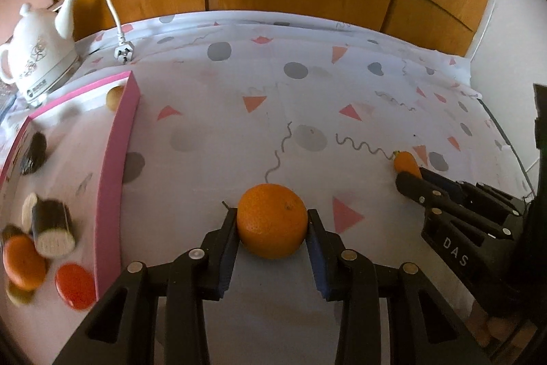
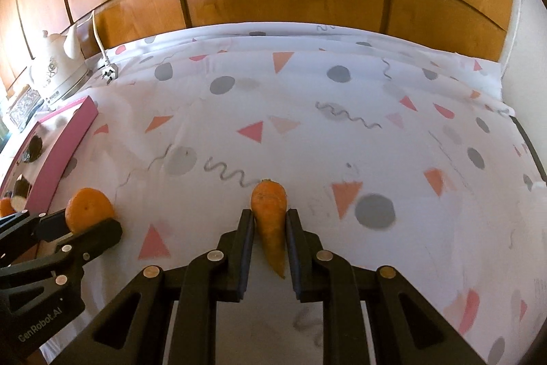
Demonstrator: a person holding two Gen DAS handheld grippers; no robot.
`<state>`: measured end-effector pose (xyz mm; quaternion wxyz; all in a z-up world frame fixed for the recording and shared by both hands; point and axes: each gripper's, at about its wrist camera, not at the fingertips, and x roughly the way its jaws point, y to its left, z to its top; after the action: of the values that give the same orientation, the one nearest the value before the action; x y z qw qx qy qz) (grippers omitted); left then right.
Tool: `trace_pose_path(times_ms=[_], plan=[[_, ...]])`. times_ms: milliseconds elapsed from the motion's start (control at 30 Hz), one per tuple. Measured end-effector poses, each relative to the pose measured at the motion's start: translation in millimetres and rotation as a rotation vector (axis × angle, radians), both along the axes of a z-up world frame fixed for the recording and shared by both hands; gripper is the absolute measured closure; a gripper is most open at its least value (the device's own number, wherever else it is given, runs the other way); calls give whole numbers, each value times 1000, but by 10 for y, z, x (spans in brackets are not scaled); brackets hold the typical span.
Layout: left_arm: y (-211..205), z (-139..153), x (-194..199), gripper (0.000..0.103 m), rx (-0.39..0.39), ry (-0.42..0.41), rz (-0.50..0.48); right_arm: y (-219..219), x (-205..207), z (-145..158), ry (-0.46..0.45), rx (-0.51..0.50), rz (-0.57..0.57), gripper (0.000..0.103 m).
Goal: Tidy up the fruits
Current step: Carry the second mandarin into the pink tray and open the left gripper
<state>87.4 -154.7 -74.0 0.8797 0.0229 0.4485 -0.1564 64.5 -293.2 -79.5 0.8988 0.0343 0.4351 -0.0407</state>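
Left wrist view. The left gripper (image 1: 272, 221) is bracketing an orange (image 1: 272, 220), one finger on each side of the fruit; both pads are sitting against its skin, so the gripper is pinching the orange. The orange is lying on the patterned tablecloth (image 1: 239, 112), near the camera, just right of the pink tray (image 1: 118, 159). Inside the tray: two dark cylindrical pieces with pale cut ends (image 1: 53, 223), another dark piece (image 1: 33, 153) farther back, an orange-coloured fruit (image 1: 23, 262), a red round item (image 1: 75, 285) and a brownish round fruit (image 1: 114, 96) at the far corner. The contents are blurred, so finer identification is not possible. A white kettle (image 1: 37, 57) is standing behind the tray, its cord and plug (image 1: 123, 52) lying on the cloth. At right, the right gripper (image 1: 415, 182) is reaching toward a carrot (image 1: 406, 164); only the carrot's top is showing past the fingers.

Right wrist view. The right gripper (image 2: 270, 228) is holding the carrot (image 2: 270, 221) between its fingers, leaf end pointing away, tip pointing back toward the camera. The fingers are sitting close on either side and appear to be touching it. The carrot is lying on the tablecloth (image 2: 342, 139), well right of the tray (image 2: 65, 146). At left, the left gripper (image 2: 82, 224) is closing around the orange (image 2: 89, 209), just beside the tray wall. The kettle (image 2: 59, 70) and plug (image 2: 110, 72) are showing at the far left edge.
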Motion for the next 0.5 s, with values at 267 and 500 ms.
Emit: trace_pose_path(times_ms=[267,500], plan=[[15,-76,-54,62,0,-55,-8,-44,-161,-30,-30,22,-17,84],[15,-93,-65,62,-4,-77,-17,-51,-169,-48,-34,23,-15,84]])
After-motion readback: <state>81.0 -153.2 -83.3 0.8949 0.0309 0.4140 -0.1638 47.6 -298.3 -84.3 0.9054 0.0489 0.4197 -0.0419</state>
